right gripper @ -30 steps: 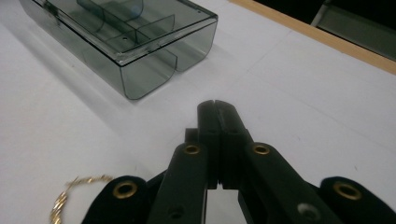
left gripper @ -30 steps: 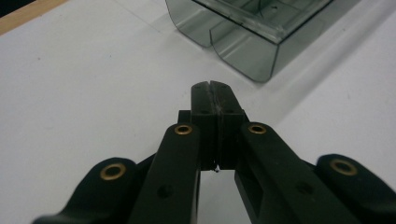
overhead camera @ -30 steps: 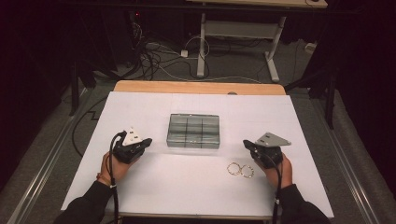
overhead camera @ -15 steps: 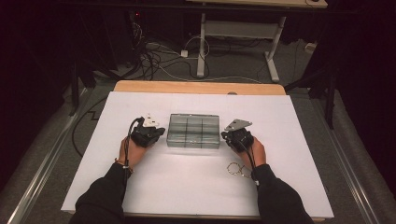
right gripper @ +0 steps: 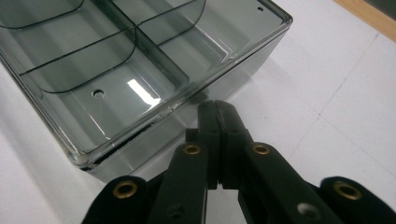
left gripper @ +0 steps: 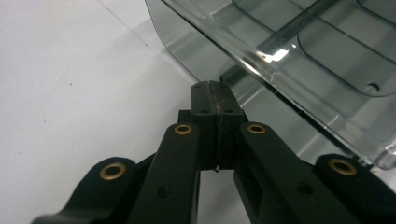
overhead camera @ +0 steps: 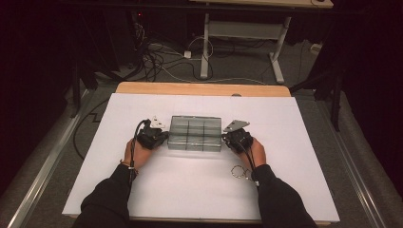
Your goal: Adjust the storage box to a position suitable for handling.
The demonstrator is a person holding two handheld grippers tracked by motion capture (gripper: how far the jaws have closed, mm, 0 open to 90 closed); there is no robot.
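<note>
In the high view, a clear smoky plastic box (overhead camera: 195, 133) with divided compartments sits near the middle of the white table top (overhead camera: 294, 142). The left gripper (overhead camera: 160, 137) is at the box's left end and the right gripper (overhead camera: 230, 138) at its right end, each held in 1 hand of the person, whose dark sleeves come in from the bottom. 2 small metal rings (overhead camera: 239, 172) lie on the white surface just beside the right forearm, apart from the box.

In the left gripper view, the 2 black jaws of the left gripper (left gripper: 215, 91) are pressed together with nothing between them, their tips right at the lower edge of the box (left gripper: 299, 51); whether they touch it cannot be told.

In the right gripper view, the right gripper (right gripper: 215, 108) also has its jaws closed on nothing, tips just beside the box's (right gripper: 135, 70) side wall. No brand, label or writing can be read on the box or the grippers.
</note>
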